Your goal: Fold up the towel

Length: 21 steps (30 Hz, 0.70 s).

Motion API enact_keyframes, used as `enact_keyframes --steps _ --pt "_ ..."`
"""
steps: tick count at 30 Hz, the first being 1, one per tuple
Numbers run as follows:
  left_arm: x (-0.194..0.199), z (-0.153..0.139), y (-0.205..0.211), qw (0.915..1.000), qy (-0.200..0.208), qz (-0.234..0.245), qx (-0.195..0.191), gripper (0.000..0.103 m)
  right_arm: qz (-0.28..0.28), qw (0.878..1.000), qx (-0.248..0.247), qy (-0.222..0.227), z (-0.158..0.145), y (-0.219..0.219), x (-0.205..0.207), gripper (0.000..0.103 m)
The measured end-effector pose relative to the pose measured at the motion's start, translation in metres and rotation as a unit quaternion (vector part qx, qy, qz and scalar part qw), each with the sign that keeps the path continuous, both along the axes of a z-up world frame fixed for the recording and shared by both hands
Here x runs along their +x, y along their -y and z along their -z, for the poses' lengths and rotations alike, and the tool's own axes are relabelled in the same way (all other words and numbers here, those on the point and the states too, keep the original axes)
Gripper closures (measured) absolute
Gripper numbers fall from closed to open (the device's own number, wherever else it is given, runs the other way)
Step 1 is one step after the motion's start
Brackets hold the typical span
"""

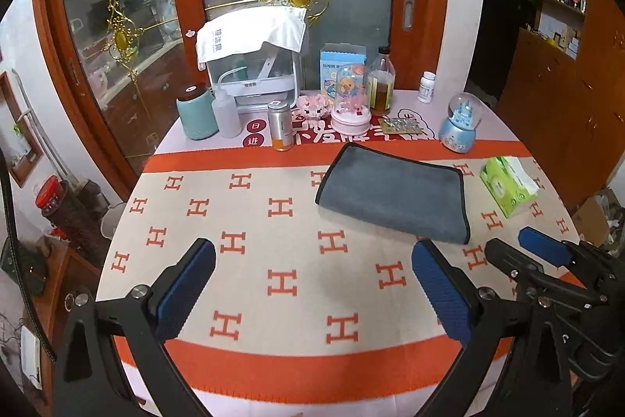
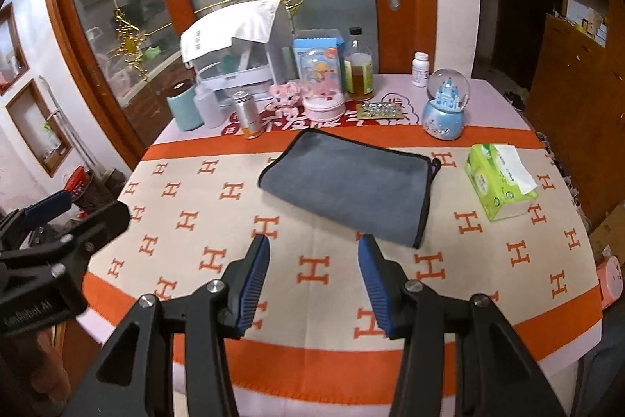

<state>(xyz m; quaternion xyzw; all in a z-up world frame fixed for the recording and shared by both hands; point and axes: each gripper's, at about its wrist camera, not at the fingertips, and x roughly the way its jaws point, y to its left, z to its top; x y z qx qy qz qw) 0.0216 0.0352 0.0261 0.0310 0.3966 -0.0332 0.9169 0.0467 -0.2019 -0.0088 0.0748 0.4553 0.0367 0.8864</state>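
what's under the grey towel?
The grey towel lies folded flat on the orange-and-cream H-pattern tablecloth. Only the cloth shows around its edges; anything beneath or between its layers is covered.

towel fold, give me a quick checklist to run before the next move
1. Left gripper open and holding nothing: ok.
2. Right gripper open and holding nothing: ok.
3. Grey towel lying flat on the orange H-pattern cloth, nothing on top of it: ok.
4. Towel's fold state: it looks doubled over already, black-trimmed edges stacked at its right side; how many layers, cannot tell.
5. Near edge of the towel free to grab: ok, bare cloth lies between it and both grippers.
6. Room around the towel: green tissue pack sits apart on its right, blue snow globe behind; ok for a fold toward the near side, tight toward the right.
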Motion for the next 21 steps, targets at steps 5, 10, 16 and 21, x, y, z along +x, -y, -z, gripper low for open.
enact_keyframes --steps 5,10,16,21 --pt "-0.017 -0.005 0.005 1.0 0.001 -0.001 0.004 0.003 -0.006 1.0 -0.01 0.008 -0.008 -0.005 -0.017 0.055" --pt "-0.026 -0.008 0.005 0.9999 0.007 -0.008 0.01 0.003 -0.006 1.0 -0.011 0.019 -0.018 -0.008 -0.027 0.054" --pt "-0.031 -0.004 0.0 0.9997 -0.008 -0.024 0.004 0.003 0.001 0.999 -0.025 0.03 -0.023 -0.01 -0.037 0.045" --pt "-0.033 0.003 -0.003 0.9992 -0.023 -0.033 0.0 0.003 0.001 0.999 -0.026 0.022 -0.02 -0.011 -0.04 0.044"
